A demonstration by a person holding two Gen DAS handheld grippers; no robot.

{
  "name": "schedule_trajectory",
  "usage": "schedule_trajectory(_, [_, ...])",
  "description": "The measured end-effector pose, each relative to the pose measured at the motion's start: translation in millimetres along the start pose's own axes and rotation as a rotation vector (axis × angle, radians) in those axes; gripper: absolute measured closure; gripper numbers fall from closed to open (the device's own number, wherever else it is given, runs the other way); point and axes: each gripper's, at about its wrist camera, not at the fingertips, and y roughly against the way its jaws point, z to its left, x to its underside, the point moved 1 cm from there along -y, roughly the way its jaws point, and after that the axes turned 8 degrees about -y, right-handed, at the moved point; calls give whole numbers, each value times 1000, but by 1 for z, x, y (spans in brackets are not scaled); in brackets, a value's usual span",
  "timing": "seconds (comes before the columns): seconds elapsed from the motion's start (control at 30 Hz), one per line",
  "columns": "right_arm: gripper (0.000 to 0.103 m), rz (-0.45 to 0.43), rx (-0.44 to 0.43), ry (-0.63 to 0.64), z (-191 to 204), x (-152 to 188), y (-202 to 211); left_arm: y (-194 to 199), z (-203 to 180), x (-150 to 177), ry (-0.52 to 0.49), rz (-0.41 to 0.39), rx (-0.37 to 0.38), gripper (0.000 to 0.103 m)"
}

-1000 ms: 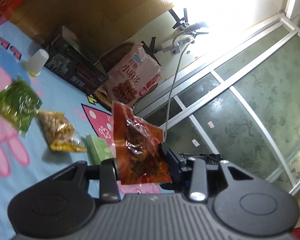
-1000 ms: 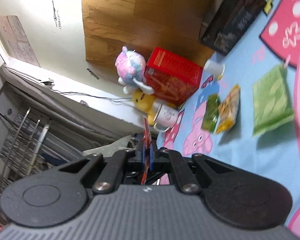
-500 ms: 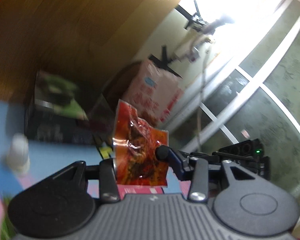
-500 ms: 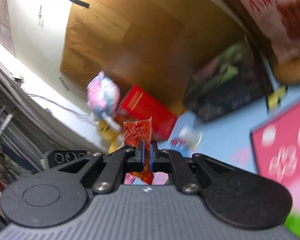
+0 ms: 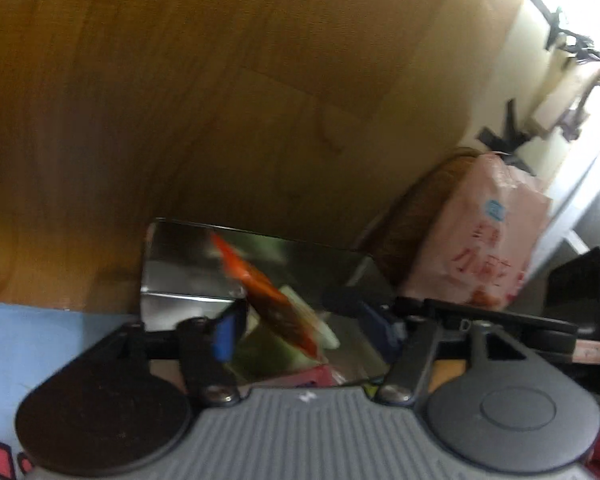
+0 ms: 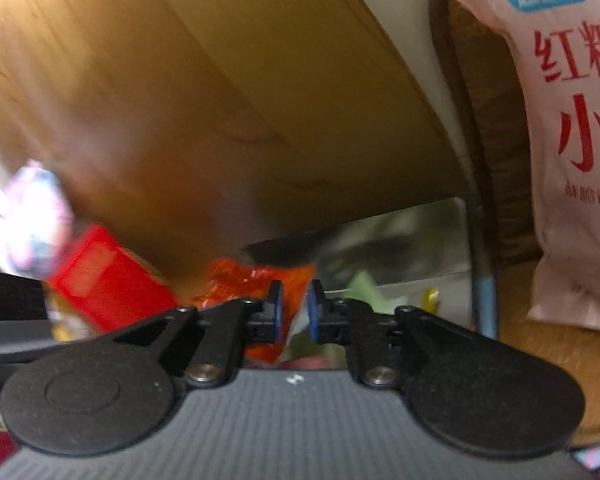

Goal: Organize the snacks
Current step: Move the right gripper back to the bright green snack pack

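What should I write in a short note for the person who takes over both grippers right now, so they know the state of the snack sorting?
Left gripper: jaws have just been opening; red snack packet is loose between them, above the open shiny-lined box.
Right gripper: jaws have just been opening; a second red packet sits at its fingertips, no longer pinched.
Done: both packets carried to the box.
Left: confirm that they land inside. Big pink bag stands beside the box.

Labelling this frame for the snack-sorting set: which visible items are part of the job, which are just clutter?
In the job:
- red snack packet, loose between the just-opened left gripper jaws
- dark open box beneath it
- right gripper, jaws just parted around the same packet
- large pink snack bag

Lying about:
- red carton
- plush toy, blurred
- wooden board
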Motion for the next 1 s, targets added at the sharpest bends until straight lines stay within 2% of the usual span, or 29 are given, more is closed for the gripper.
schedule_trajectory(0.07, [61,-32,16,1,-2,2,7,8,-2,1,-9,-25,-33,27])
schedule_trajectory(0.17, [59,-78,24,10,-2,5,37,32,-8,3,-19,-57,-71,28])
schedule_trajectory(0.23, [59,-89,21,16,-3,15,70,58,-14,10,-27,-85,-56,29])
schedule_trajectory(0.3, [58,-95,27,30,-8,32,107,85,-28,26,-61,-103,-24,29])
schedule_trajectory(0.37, [56,-96,54,52,-18,63,145,110,-42,54,-81,-94,29,29])
schedule_trajectory(0.5, [56,-106,211,132,-41,138,208,135,-69,115,-77,-18,171,30])
schedule_trajectory(0.57, [52,-125,246,106,-48,170,232,146,-84,147,-82,8,223,30])
schedule_trajectory(0.63, [43,-146,246,10,-67,194,255,154,-94,172,-83,29,263,31])
schedule_trajectory(0.7, [45,-139,216,-73,-70,210,259,161,-102,194,-80,50,290,33])
schedule_trajectory(0.73, [49,-127,191,-104,-71,218,257,163,-105,205,-74,59,296,33])
schedule_trajectory(0.8, [69,-119,153,-119,-65,231,254,170,-99,220,-51,79,287,34])
schedule_trajectory(0.93, [72,-48,36,-106,-37,251,238,183,-81,238,16,81,243,36])
schedule_trajectory(1.0, [72,-27,20,-52,-15,259,227,193,-71,242,47,69,219,36])
